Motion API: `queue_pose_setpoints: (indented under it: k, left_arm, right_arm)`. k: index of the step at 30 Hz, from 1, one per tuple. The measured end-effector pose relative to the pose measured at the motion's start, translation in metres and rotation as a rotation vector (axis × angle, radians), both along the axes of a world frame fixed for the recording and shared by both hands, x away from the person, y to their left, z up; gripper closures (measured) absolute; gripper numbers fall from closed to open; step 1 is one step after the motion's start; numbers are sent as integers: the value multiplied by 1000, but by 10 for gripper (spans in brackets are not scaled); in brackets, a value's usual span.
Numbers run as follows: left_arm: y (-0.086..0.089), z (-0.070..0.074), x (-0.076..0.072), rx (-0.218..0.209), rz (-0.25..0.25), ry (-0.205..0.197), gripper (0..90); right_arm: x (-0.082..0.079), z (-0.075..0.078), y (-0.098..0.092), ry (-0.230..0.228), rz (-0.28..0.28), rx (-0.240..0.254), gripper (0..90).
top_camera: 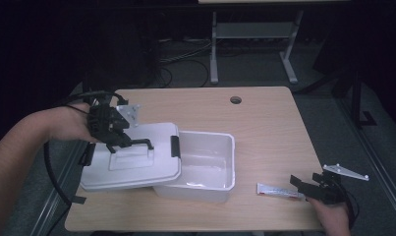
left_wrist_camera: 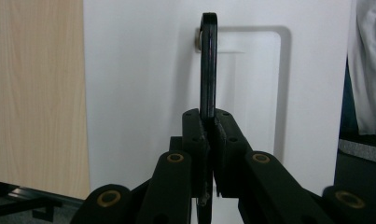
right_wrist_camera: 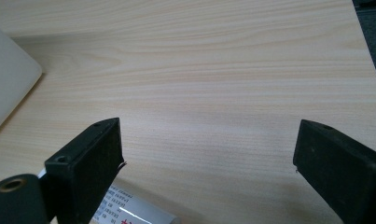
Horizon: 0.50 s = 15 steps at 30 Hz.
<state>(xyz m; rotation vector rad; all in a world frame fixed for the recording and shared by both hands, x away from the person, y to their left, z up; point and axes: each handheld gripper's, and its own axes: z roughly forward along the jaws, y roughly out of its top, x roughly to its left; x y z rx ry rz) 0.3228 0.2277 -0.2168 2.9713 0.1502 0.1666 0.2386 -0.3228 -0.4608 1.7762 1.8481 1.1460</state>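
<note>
Dark room, grey floor, a metal desk frame and loose cables at 12 o'clock beyond the table. Light wood-grain table (top_camera: 264,123), rounded corners, round cable hole (top_camera: 236,100) near its far edge.

White plastic storage box (top_camera: 210,167) sits mid-table, rectangular, smooth glossy walls, rounded rim, interior open on its 3 o'clock half. White plastic lid (top_camera: 136,162) lies skewed over the box's 9 o'clock side, overhanging the table edge toward 8 o'clock; flat with a recessed rectangular panel, black side latch (top_camera: 175,145) at its 3 o'clock edge.

Left gripper (top_camera: 118,140), black, matte, bolted links with brass-coloured pivots, comes in from 9 o'clock and is clamped tight on the lid's thin black handle (left_wrist_camera: 208,65). In the left gripper view the handle stands as a slim glossy loop straight up from between the pinched pads, over the recessed panel. Grey three-cornered plate on top, cable trailing off toward 7 o'clock.

Right gripper (top_camera: 301,184) rests at the table's 4 o'clock corner, jaws spread wide, nothing between them. Right gripper view: blocky black pads (right_wrist_camera: 90,158) far apart over bare wood.

Small white tube (top_camera: 279,190), flat, printed with red and dark text, lies on the table just at 9 o'clock of the right gripper, tip near its left jaw, well apart from the box.
</note>
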Motion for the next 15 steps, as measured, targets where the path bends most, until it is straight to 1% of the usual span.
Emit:
queue_pose_setpoints:
  k: [5, 8, 11, 12, 15]
  left_arm:
    - [19, 0, -8, -24, 12, -6, 846]
    - [31, -3, -12, -17, 23, -10, 846]
    - [45, -5, -16, -21, 44, -7, 846]
    - [51, -7, -18, -30, 52, -8, 846]
    - [66, -12, -22, -36, 80, 4, 846]
  right_arm:
    - [0, -1, 1, 4, -1, 0, 76]
    - [0, -1, 1, 4, -1, 1, 76]
    - [0, -1, 0, -1, 0, -1, 79]
    - [0, -1, 0, -1, 0, -1, 79]
    - [0, 0, 0, -1, -2, -3, 79]
